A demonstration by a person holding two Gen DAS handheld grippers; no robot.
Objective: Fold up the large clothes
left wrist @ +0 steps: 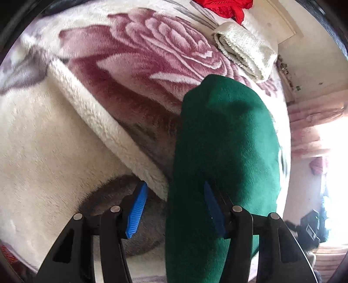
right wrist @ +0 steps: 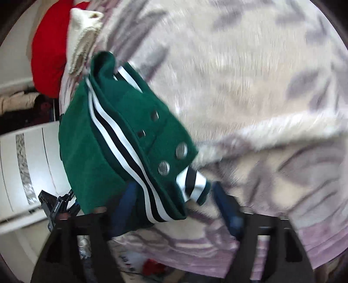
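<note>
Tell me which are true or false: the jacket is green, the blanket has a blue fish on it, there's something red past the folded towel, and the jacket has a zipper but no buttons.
1. The jacket is green. True.
2. The blanket has a blue fish on it. False: it shows a big pink rose.
3. Something red lies beyond the folded towel. True.
4. The jacket has a zipper but no buttons. False: round metal buttons show beside its black and white stripes; no zipper is visible.
</note>
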